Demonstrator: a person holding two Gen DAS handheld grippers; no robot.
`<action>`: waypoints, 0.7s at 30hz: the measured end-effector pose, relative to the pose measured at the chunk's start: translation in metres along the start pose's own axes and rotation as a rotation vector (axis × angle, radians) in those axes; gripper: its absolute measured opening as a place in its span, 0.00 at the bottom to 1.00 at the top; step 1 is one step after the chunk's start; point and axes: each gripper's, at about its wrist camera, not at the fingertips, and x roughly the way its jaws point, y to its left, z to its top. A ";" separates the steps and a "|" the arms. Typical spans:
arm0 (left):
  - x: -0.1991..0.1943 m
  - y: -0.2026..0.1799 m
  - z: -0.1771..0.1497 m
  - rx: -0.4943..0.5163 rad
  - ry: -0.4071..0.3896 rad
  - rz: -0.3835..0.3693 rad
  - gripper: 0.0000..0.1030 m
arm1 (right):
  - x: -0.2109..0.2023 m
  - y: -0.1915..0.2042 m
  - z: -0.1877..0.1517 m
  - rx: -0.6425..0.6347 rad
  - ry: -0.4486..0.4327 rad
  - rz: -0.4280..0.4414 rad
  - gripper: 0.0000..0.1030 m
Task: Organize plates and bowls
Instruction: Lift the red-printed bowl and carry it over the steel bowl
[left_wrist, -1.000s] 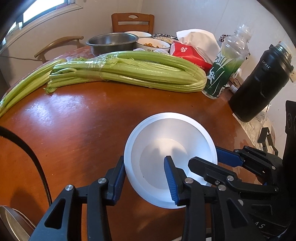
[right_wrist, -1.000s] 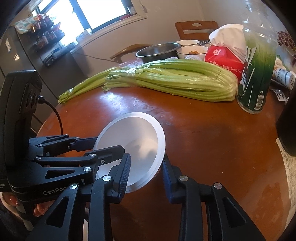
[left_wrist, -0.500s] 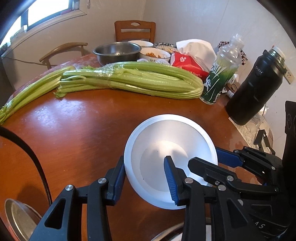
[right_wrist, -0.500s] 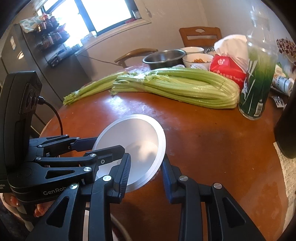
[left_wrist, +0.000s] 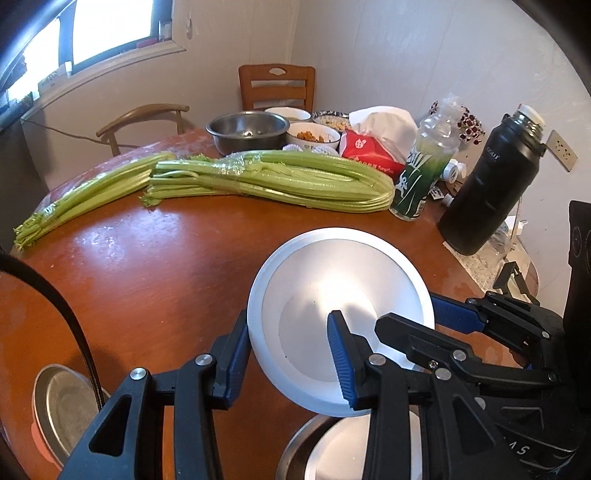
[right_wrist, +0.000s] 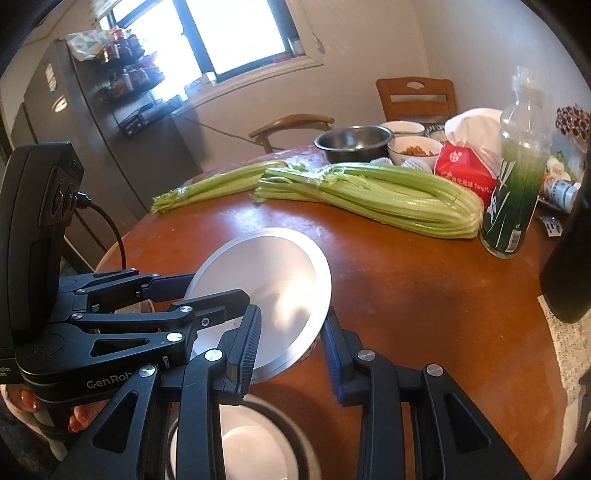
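Note:
A white plate (left_wrist: 332, 295) is held above the brown round table (left_wrist: 147, 277) by both grippers. My left gripper (left_wrist: 288, 347) is shut on its left rim, and my right gripper (right_wrist: 291, 339) is shut on its right rim; the plate also shows in the right wrist view (right_wrist: 266, 280). Below the plate, near the table's front edge, a metal bowl (left_wrist: 295, 450) holds a white dish (left_wrist: 340, 454); the same white dish shows in the right wrist view (right_wrist: 251, 450). A shallow metal plate (left_wrist: 62, 406) lies at the lower left.
Two celery bunches (left_wrist: 266, 177) lie across the middle of the table. Behind them stand a steel bowl (left_wrist: 247, 129), food bowls (left_wrist: 312, 134), a red tissue pack (left_wrist: 369, 151), a green bottle (left_wrist: 421, 173) and a black flask (left_wrist: 487, 184). Chairs (left_wrist: 277, 88) stand at the far side.
Both grippers have lifted the white plate and drawn it back toward the front edge. The metal bowl with the white dish has come into view beneath it.

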 end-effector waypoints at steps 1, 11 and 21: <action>-0.004 0.000 -0.001 -0.003 -0.004 -0.001 0.39 | -0.003 0.002 0.000 -0.002 -0.005 0.000 0.34; -0.039 -0.009 -0.016 0.005 -0.050 0.019 0.39 | -0.032 0.022 -0.011 -0.031 -0.040 0.006 0.34; -0.065 -0.016 -0.037 0.007 -0.072 0.031 0.39 | -0.054 0.036 -0.027 -0.049 -0.058 0.016 0.34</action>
